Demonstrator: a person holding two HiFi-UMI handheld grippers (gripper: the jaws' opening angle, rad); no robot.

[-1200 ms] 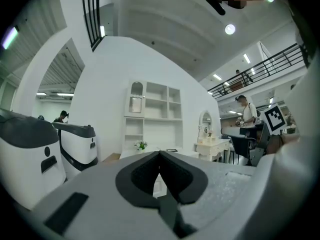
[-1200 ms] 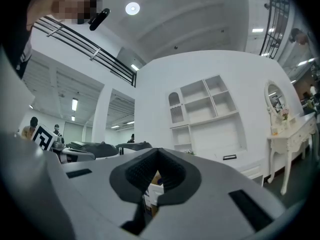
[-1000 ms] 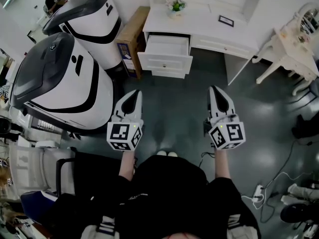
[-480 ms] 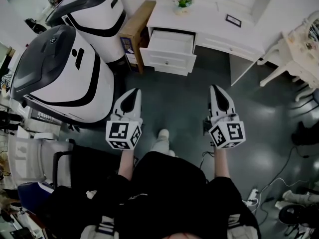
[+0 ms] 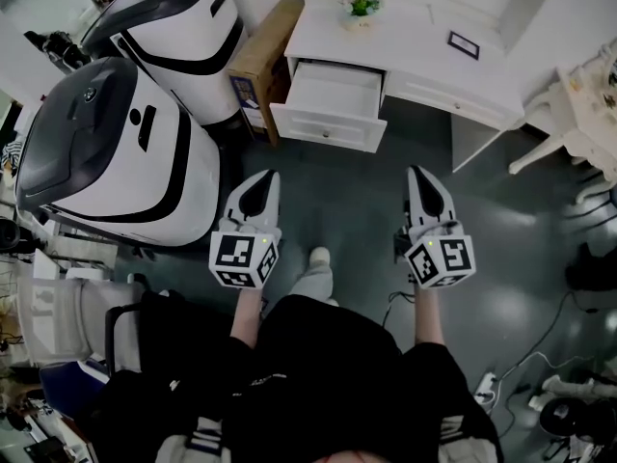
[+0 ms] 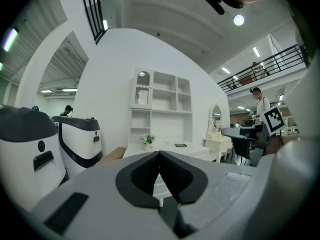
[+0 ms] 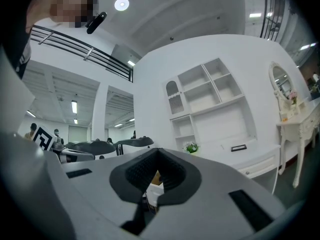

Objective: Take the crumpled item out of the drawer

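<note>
The white desk (image 5: 415, 39) stands ahead with its top left drawer (image 5: 333, 99) pulled open. The drawer's inside looks pale, and I cannot make out a crumpled item in it from here. My left gripper (image 5: 264, 177) and right gripper (image 5: 421, 173) are held side by side over the dark floor, well short of the drawer, pointing toward the desk. Both are shut with nothing between their jaws. In the left gripper view the left gripper (image 6: 160, 153) has its tips touching. In the right gripper view the right gripper (image 7: 159, 151) likewise has its tips together, in front of the desk (image 7: 235, 156).
Two large white-and-black pod machines (image 5: 116, 152) (image 5: 183, 22) stand on the left, with a brown box (image 5: 258, 56) between them and the desk. A flower pot (image 5: 359, 3) and a small frame (image 5: 464, 45) sit on the desk. A white side table (image 5: 578, 104) and floor cables (image 5: 540, 345) are at the right.
The desk and open drawer have come closer and shifted slightly right in the head view as the person steps forward. Both grippers stay shut and side by side.
</note>
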